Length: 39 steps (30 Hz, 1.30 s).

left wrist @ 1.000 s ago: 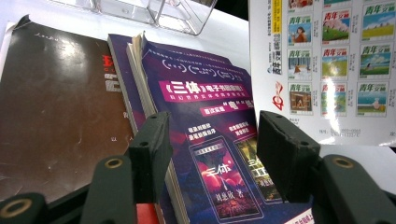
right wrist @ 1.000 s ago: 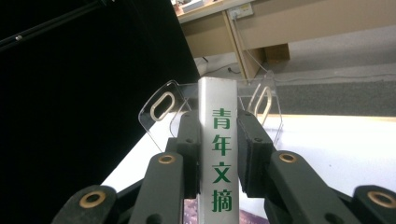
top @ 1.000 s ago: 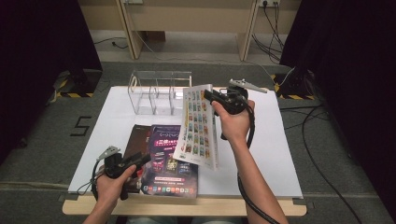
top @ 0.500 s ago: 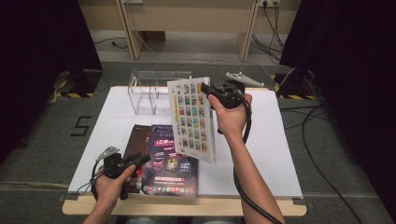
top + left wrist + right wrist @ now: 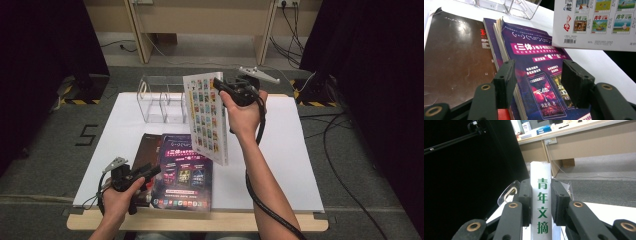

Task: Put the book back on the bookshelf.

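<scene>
My right gripper [image 5: 221,86] is shut on the spine of a white magazine [image 5: 205,117] with rows of small cover pictures and holds it nearly upright in the air above the table's middle. In the right gripper view, both pads of that gripper [image 5: 540,195] press the white spine [image 5: 541,220] with green characters. My left gripper [image 5: 149,171] rests at the near left, open. Its jaws [image 5: 536,77] straddle the left edge of a purple magazine [image 5: 534,57] lying flat. That purple magazine [image 5: 185,172] overlaps a dark brown book [image 5: 147,145].
A clear acrylic rack [image 5: 160,97] with dividers stands at the back of the white tabletop [image 5: 290,150], just left of the raised magazine. It also appears in the left gripper view [image 5: 509,6]. Cables lie on the grey floor to the right.
The right gripper has raised the white magazine and carried it a little left, toward the acrylic rack, standing it more upright. The left gripper has kept still.
</scene>
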Each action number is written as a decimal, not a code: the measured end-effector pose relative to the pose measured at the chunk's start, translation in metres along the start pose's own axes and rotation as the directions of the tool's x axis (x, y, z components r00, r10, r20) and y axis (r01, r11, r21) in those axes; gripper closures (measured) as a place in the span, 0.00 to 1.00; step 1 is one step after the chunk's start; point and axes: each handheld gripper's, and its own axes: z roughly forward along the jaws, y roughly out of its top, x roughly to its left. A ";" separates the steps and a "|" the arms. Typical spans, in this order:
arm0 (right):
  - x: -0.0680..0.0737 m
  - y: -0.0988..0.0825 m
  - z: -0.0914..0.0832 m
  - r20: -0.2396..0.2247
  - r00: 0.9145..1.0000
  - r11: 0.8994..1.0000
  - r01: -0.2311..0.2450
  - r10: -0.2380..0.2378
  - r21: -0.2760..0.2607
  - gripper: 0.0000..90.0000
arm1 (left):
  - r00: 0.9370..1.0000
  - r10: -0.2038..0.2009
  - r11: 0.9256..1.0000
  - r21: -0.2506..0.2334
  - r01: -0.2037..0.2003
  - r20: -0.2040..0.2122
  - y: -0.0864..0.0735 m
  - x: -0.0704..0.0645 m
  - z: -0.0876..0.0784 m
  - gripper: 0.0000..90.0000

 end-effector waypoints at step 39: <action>0.009 0.030 0.031 0.034 0.999 0.997 0.009 -0.007 -0.072 0.82 | 1.000 -0.003 1.000 0.002 0.003 0.011 -0.003 -0.001 0.002 0.49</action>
